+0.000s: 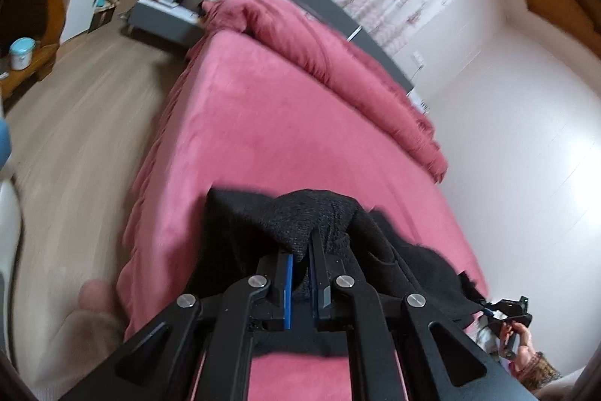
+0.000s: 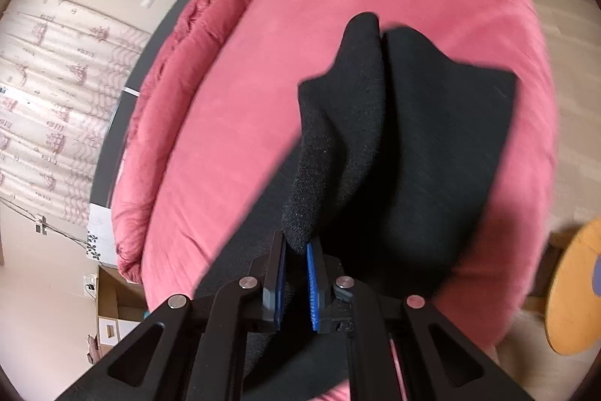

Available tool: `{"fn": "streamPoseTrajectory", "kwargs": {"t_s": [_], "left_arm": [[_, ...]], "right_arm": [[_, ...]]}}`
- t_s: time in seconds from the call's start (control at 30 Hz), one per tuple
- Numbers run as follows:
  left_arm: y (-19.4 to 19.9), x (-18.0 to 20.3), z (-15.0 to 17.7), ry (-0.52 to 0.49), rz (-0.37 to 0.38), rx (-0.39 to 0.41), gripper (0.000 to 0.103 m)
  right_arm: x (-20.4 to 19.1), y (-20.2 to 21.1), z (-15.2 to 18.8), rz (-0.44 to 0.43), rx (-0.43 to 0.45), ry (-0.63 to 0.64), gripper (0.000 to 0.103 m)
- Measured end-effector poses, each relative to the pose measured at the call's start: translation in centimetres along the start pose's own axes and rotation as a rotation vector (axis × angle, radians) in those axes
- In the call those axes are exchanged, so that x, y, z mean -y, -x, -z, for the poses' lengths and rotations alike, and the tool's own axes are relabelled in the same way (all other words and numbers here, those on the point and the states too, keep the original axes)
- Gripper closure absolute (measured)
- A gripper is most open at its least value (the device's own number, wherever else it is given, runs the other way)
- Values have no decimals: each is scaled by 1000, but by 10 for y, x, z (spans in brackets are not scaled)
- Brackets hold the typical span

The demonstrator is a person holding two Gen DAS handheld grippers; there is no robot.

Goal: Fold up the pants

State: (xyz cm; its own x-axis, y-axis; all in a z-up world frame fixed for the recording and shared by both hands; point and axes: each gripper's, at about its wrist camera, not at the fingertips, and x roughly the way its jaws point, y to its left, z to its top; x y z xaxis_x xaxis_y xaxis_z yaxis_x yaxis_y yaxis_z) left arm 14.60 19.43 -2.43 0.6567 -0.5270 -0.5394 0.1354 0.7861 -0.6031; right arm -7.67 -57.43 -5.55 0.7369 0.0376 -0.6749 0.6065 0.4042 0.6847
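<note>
Both clamped: left gripper [image 1: 300, 264] and right gripper [image 2: 296, 250] pinching black pants [image 2: 432, 138] above bed [image 2: 233, 138]; mid-fold, next laying flat.

I am looking along the left claw [image 1: 300, 262], which is pinching a fold of the pants [image 1: 311, 213] lying on the bed [image 1: 244, 138] right ahead at twelve o'clock. The rolled duvet [image 1: 338, 55] is lying along the bed's far side, toward one o'clock, against the headboard [image 1: 338, 14]. A nightstand [image 1: 169, 6] is standing on the floor [image 1: 86, 123] at eleven o'clock. The right claw [image 1: 503, 314] is sitting at four o'clock, at the pants' edge. From the right wrist, the pants [image 2: 432, 138] are stretching from the claw [image 2: 296, 250] toward one o'clock, the duvet [image 2: 180, 62] is lying at ten, and a stool [image 2: 574, 292] is standing at three.
</note>
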Motion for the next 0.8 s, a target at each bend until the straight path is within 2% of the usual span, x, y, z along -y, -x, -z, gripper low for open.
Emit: {"fn": "streamPoseTrajectory", "kwargs": {"t_s": [0.1, 0.2, 0.37, 0.4, 0.43, 0.47, 0.5, 0.53, 0.6, 0.73, 0.8], "left_arm": [[-2, -5, 20, 9, -33, 6, 96], [-1, -9, 30, 46, -39, 28, 93], [6, -12, 37, 39, -86, 49, 86], [8, -14, 38, 47, -93, 58, 79], [11, -20, 39, 75, -82, 61, 74], [12, -25, 40, 108, -60, 63, 61], [13, -29, 41, 141, -40, 67, 53], [14, -32, 42, 169, -20, 70, 46], [15, -33, 40, 200, 16, 75, 46], [9, -28, 26, 222, 58, 79, 36], [-4, -24, 13, 234, 76, 42, 35]], "right_arm": [[41, -13, 19, 36, -13, -74, 93], [62, -24, 27, 44, -16, -123, 94], [60, -19, 28, 12, -7, -123, 94], [59, -19, 27, 10, -11, -123, 94], [57, -19, 27, -2, -18, -119, 91], [54, -20, 28, -24, -25, -105, 91], [50, -23, 28, -30, -36, -94, 86], [47, -27, 28, -27, -58, -86, 75], [43, -36, 32, -24, -101, -91, 65], [30, -54, 45, -49, -149, -98, 65], [23, -64, 50, -25, -163, -93, 65]]}}
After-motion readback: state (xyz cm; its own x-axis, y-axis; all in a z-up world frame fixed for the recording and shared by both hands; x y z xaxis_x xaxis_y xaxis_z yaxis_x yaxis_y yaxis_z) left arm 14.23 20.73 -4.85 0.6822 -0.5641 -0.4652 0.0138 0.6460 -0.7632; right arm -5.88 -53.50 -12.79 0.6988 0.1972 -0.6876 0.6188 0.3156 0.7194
